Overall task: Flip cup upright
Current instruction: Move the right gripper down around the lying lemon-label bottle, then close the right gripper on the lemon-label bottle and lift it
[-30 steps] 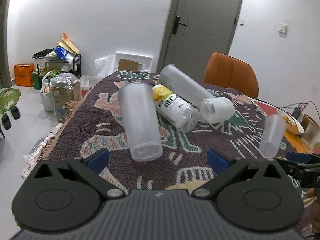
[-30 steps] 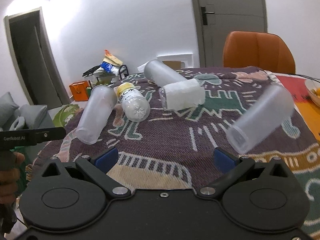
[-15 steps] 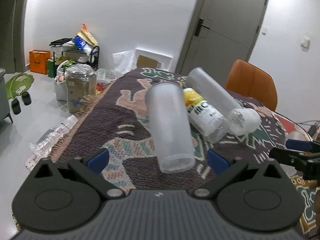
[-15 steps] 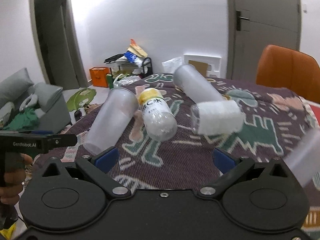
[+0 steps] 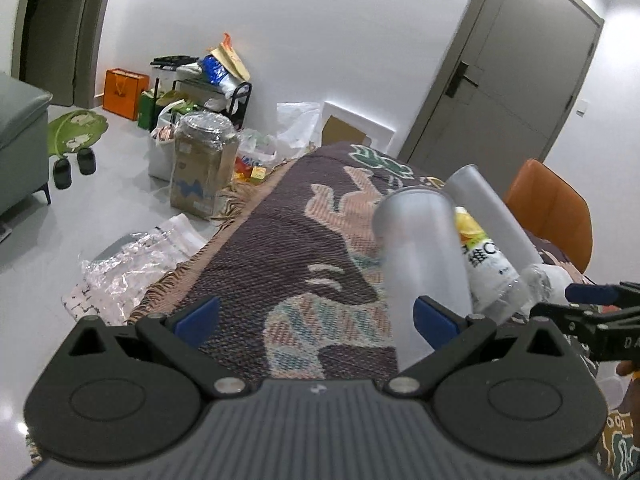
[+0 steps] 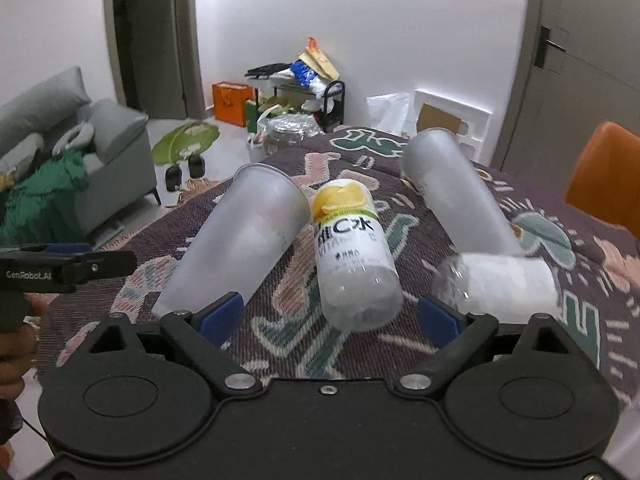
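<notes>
The left tool (image 5: pixel 316 316) stood wide open, holding nothing; the frosted cup (image 5: pixel 420 264) lay on its side on the patterned tabletop (image 5: pixel 280 248), just ahead of that tool's right finger, perhaps touching it. The right tool (image 6: pixel 330 314) also gaped empty, a labelled bottle (image 6: pixel 352 256) lying ahead between its fingers.

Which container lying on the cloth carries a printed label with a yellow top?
The bottle lying between the two frosted cups; those are plain.
</notes>
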The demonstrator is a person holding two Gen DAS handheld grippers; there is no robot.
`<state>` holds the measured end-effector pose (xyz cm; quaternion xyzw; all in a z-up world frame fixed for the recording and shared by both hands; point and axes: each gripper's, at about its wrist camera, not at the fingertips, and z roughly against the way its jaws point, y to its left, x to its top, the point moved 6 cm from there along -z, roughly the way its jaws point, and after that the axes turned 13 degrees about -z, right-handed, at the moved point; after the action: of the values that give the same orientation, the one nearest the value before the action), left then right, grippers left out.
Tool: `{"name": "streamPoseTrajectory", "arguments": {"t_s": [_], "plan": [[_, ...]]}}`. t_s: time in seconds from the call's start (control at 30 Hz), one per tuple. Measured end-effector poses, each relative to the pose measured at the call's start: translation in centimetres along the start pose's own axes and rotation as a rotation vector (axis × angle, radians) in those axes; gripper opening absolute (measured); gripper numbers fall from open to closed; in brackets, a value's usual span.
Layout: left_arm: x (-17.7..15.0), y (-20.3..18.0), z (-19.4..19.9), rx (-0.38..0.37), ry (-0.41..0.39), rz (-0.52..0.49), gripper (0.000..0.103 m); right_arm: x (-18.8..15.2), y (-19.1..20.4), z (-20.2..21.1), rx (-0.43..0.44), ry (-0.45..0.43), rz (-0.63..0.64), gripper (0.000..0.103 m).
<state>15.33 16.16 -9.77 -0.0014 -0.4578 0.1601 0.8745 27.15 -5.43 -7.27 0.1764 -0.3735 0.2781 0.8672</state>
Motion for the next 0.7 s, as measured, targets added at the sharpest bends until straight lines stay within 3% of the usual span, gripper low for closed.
{"name": "streamPoseTrajectory", "arguments": {"t_s": [0.43,0.63,0.7], "plan": [[-0.4,0.7,-3.0,-0.009,0.02,0.034,0.103,1.5,-0.1,-4.8,-0.051,0.073,0.082,0.087],[0.0,0.3,-3.9,-0.018,0.002,0.022,0.103,1.6,-0.4,-7.0,-0.062,0.111,0.109,0.081],[0.1,0.3,-4.1,-0.017,0.001,0.017,0.103,1.6,-0.4,-7.4,-0.065,0.121,0.119,0.074]]}}
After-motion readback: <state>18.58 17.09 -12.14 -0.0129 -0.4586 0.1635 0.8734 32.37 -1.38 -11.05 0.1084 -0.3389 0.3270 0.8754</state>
